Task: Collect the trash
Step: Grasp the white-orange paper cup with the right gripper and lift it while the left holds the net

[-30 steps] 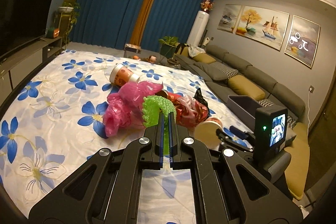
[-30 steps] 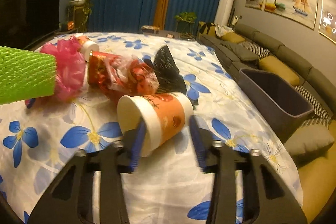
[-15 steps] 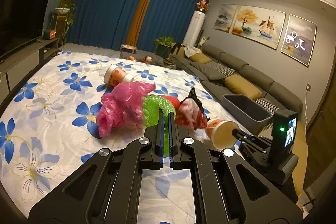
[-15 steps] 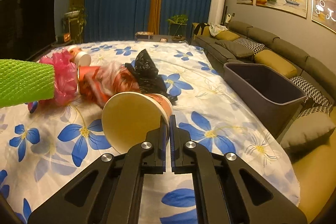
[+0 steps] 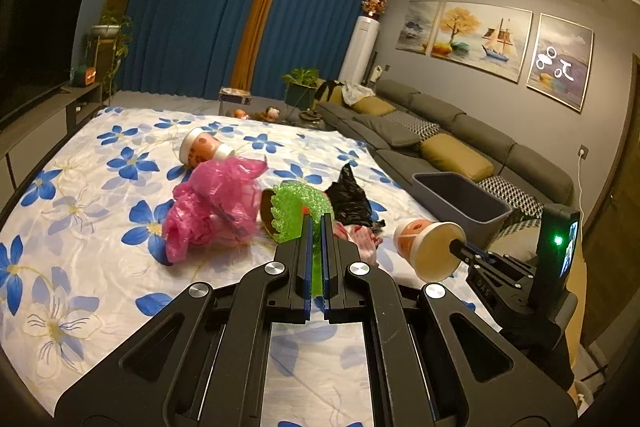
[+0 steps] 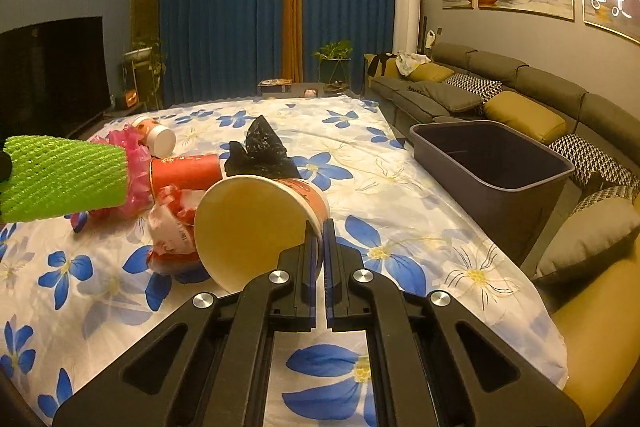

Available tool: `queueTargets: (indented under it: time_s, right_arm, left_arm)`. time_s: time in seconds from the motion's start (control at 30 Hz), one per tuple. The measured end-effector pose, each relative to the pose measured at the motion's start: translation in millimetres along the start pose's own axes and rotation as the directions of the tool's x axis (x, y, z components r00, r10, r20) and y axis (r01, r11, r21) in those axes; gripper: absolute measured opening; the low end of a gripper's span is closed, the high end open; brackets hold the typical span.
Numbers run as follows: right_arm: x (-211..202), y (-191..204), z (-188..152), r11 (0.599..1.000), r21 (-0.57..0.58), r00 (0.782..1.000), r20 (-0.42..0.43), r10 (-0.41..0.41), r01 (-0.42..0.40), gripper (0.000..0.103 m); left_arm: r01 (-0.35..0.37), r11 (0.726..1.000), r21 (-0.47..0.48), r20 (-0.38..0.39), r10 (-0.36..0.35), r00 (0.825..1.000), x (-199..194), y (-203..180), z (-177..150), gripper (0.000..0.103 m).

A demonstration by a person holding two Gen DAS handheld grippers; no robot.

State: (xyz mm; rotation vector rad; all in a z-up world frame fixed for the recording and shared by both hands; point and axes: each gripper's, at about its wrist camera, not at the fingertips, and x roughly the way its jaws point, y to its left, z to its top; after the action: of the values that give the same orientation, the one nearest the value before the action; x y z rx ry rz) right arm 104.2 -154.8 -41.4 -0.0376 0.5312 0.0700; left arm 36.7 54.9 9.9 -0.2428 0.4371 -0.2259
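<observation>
**Both grippers loaded over the floral sheet**

Far left on the floral sheet (image 5: 100, 227), a paper cup (image 5: 202, 150) lies on its side; beside it a pink plastic bag (image 5: 212, 211). Left gripper (image 5: 316, 223): jaws clamped on green foam netting (image 5: 298, 209). Centre: red cup (image 6: 186, 171), red-white wrapper (image 6: 172, 231), black bag (image 6: 260, 153). Right gripper (image 6: 319, 227): jaws pinching the rim of an orange paper cup (image 6: 256, 223), lifted clear. Grey bin (image 6: 492, 163) at the sheet's right edge.

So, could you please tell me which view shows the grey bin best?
The right wrist view: the bin sits large with its open inside visible. The left wrist view shows it smaller, beyond the cup held in the right gripper.
</observation>
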Motion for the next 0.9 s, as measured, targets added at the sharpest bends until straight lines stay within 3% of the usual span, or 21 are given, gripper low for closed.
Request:
queueTargets:
  time_s: [0.5, 0.9]
  right_arm:
    - [-14.4, -32.3, -2.5, 0.998, 0.063, 0.999, 0.035, 0.001, -0.003, 0.004]
    - [-20.4, -63.0, 4.5, 0.995, 0.101, 0.997, 0.072, -0.028, 0.021, 0.004]
  left_arm:
    - [0.032, 0.998, 0.06, -0.021, -0.031, 0.999, 13.2, -31.4, 0.2, 0.003]
    - [0.107, 0.983, 0.152, -0.022, -0.105, 0.994, 39.4, -79.9, 11.8, 0.003]
